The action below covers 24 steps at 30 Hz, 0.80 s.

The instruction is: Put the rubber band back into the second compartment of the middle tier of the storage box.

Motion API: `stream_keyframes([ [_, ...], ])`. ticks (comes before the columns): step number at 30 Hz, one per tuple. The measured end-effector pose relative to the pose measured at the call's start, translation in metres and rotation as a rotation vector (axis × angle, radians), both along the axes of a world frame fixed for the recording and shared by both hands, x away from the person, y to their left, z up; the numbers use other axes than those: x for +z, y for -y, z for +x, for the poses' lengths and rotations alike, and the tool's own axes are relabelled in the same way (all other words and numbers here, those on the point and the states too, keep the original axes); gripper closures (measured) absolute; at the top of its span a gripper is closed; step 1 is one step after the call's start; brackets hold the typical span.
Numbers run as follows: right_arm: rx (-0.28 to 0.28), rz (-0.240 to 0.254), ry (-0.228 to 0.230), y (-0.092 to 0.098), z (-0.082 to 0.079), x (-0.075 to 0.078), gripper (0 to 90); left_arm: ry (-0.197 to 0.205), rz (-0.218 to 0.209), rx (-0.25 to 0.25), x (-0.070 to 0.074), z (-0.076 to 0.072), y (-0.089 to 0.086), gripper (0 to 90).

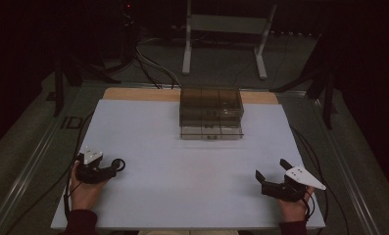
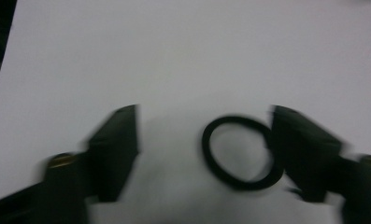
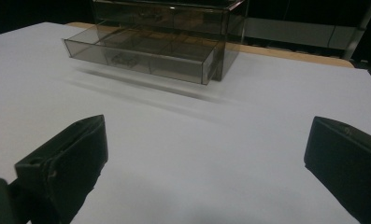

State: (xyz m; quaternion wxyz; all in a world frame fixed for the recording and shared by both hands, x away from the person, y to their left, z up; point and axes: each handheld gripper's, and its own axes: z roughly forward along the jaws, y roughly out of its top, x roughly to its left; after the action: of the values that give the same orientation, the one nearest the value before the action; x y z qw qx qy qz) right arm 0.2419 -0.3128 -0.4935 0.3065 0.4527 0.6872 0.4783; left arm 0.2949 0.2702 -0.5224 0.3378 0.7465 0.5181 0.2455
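Between the spread jaws of my left gripper [image 2: 204,149] lies a black hair tie [image 2: 239,151], flat on the white counter [image 2: 174,56], so that is the thing in hand. It sits off-centre, close against the jaw on the right of the left gripper view and well clear of the other one; that view is blurred, so I cannot tell if it touches that jaw. The loop is slightly oval, long axis running roughly across from jaw to jaw. From the high view the left gripper [image 1: 114,166] is at the near left of the counter with the hair tie [image 1: 117,165] at its tip. The left gripper is released, nothing clamped yet. My right gripper [image 1: 270,172] is far across at the near right, jaws wide apart and holding nothing, so the left is clearly nearer. A smoky drawer box [image 1: 211,113] stands mid-back with its bottom drawer [image 3: 146,53] pulled out. I'd judge the next move needs a small shift toward the tie before closing.
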Motion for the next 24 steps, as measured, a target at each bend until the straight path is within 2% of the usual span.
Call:
stream_keyframes([
  [4, -0.005, 0.002, -0.002, 0.001, 0.000, 0.000, 0.0, -0.046, 0.020, -0.025, -0.003, 0.002, 0.002, 70.0],
  [7, -0.006, 0.003, -0.002, 0.001, 0.000, 0.000, 0.0, -0.049, 0.031, -0.032, -0.002, 0.003, 0.003, 85.2],
  [8, -0.007, 0.003, -0.001, 0.001, 0.000, 0.000, 0.0, -0.049, 0.040, -0.035, -0.001, 0.003, 0.004, 87.3],
  [17, -0.013, 0.010, -0.004, 0.003, 0.000, -0.001, 0.0, -0.021, -0.036, -0.034, 0.006, 0.000, 0.001, 89.1],
  [21, -0.015, 0.014, -0.005, 0.003, 0.000, -0.001, 0.0, -0.023, -0.056, -0.029, 0.011, -0.003, 0.003, 89.1],
  [24, -0.018, 0.021, -0.003, 0.004, 0.000, 0.000, 0.0, -0.008, -0.063, -0.024, 0.019, -0.006, 0.007, 89.1],
])
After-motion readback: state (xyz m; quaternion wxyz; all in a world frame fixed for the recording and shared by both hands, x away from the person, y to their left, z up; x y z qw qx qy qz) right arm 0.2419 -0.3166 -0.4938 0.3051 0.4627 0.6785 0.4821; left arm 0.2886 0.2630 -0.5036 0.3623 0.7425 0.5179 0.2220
